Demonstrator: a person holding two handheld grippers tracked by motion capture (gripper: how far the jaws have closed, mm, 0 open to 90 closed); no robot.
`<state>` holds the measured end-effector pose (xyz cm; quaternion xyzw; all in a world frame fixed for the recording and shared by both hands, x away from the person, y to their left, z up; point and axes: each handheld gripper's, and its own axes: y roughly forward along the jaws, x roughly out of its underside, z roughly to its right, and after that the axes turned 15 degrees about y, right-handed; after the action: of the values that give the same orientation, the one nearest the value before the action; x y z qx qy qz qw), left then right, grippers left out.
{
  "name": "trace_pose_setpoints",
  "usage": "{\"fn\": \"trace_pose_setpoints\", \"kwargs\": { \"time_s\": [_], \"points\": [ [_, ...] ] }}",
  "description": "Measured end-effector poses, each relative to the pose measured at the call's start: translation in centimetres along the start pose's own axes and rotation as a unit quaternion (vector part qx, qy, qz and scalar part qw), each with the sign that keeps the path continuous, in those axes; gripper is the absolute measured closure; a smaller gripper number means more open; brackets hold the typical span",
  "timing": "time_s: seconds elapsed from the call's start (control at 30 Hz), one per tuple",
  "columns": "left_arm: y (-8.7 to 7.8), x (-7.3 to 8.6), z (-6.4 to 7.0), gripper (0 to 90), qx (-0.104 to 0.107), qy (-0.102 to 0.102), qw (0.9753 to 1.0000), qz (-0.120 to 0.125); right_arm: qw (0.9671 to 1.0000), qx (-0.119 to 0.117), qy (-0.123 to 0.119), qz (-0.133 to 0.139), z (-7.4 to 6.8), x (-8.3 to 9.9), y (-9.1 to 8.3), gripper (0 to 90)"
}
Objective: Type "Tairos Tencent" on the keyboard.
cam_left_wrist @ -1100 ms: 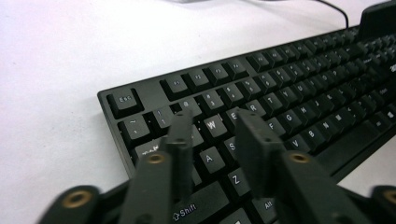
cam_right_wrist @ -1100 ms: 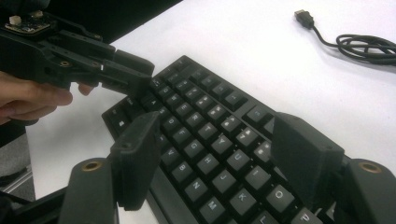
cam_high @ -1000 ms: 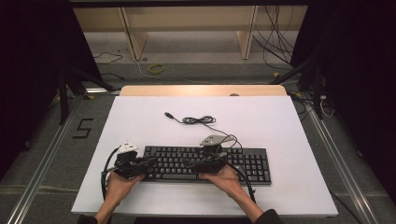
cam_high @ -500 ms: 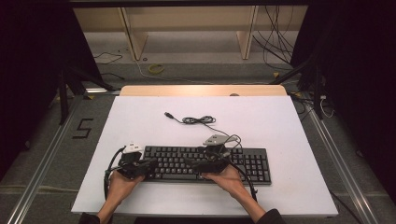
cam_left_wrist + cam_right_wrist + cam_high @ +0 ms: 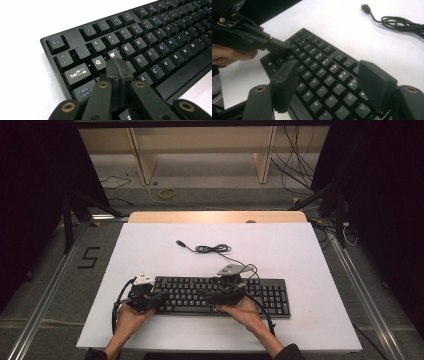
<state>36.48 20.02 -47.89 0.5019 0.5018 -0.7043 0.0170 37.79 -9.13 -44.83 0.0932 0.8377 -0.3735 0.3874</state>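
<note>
White worktop (image 5: 300, 255) on a grey floor, wooden shelving behind, carries a black keyboard (image 5: 270, 295) near its front edge. Its cable (image 5: 212, 248) coils behind. Left claw (image 5: 116, 66), jaws together, apparently touches keys near W; right claw (image 5: 327, 85) hovers wide above the letter keys.

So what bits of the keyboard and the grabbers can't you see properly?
- Left gripper view: the left gripper, jaws shut together, covers the keys beneath its tip, so whether it presses one can't be told.
- Right gripper view: the open right gripper hides parts of the keyboard, and the bottom edge cuts it off.
- High view: key letters on the keyboard are too small to read.
</note>
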Motion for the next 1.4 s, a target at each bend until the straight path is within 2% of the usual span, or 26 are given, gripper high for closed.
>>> {"fn": "trace_pose_setpoints", "kwargs": {
  "time_s": [0.03, 0.07, 0.1, 0.3, 0.4, 0.47, 0.63, 0.97, 1.2, 1.4],
  "points": [
    [0.0, 0.0, 0.0, 88.2, 0.000, -0.002, 1.0000, 0.003, 1.0000, 0.000, 0.001, 0.000, 0.0, 0.0, 0.0, 33.5],
    [-0.1, -0.1, 0.0, 82.6, 0.003, -0.005, 1.0000, 0.006, 1.0000, 0.000, 0.001, 0.001, 0.0, 0.0, 0.0, 33.7],
    [-0.3, -0.1, 0.0, 81.3, 0.004, -0.001, 0.9999, 0.011, 1.0000, 0.000, 0.001, 0.002, 0.1, -0.1, 0.0, 33.9],
    [-0.8, -0.3, 0.2, 69.1, 0.013, -0.006, 0.9995, 0.030, 1.0000, 0.002, 0.003, 0.000, 0.2, -0.1, 0.1, 35.0],
    [-1.0, -0.4, 0.3, 59.6, 0.017, -0.010, 0.9991, 0.038, 1.0000, 0.002, 0.003, 0.002, 0.3, -0.1, 0.2, 36.7],
    [-1.1, -0.5, 0.3, 54.0, 0.020, -0.008, 0.9988, 0.044, 1.0000, 0.003, 0.004, 0.003, 0.4, -0.2, 0.2, 38.9],
    [-1.5, -0.4, 0.4, 44.0, 0.024, -0.018, 0.9977, 0.061, 1.0000, 0.008, 0.004, -0.002, 0.6, -0.2, 0.4, 47.3],
    [-2.0, -0.4, 0.6, 36.5, 0.032, -0.018, 0.9961, 0.081, 0.9998, 0.013, 0.001, -0.012, 0.8, -0.2, 0.9, 66.1],
    [-2.2, -0.4, 0.8, 34.4, 0.034, -0.017, 0.9953, 0.089, 0.9997, 0.015, -0.001, -0.020, 0.9, -0.2, 1.2, 77.4],
    [-2.2, -0.4, 0.9, 33.5, 0.037, -0.017, 0.9951, 0.091, 0.9994, 0.021, -0.003, -0.026, 1.1, -0.2, 1.6, 83.3]
  ]
}}
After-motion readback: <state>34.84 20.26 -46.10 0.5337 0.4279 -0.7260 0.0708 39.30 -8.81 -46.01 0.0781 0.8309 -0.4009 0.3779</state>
